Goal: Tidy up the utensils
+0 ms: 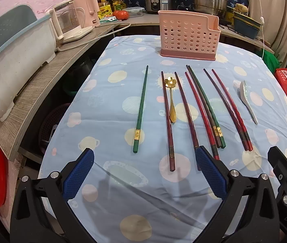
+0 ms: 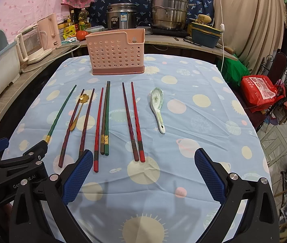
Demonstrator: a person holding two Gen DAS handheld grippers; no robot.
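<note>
Both your grippers hover with fingers spread wide and nothing in them: the left gripper (image 1: 143, 162) and the right gripper (image 2: 143, 162) sit at the bench's (image 2: 184, 202) near edge. The chopsticks (image 2: 105, 119), gold spoon (image 2: 76, 113) and white spoon (image 2: 158, 109) lie in a row at 12 o'clock, with the pink holder (image 2: 116, 52) beyond them, apparently empty. Take one pair at its thick end, pinch square, lift clear, then lower it upright into the holder.
</note>
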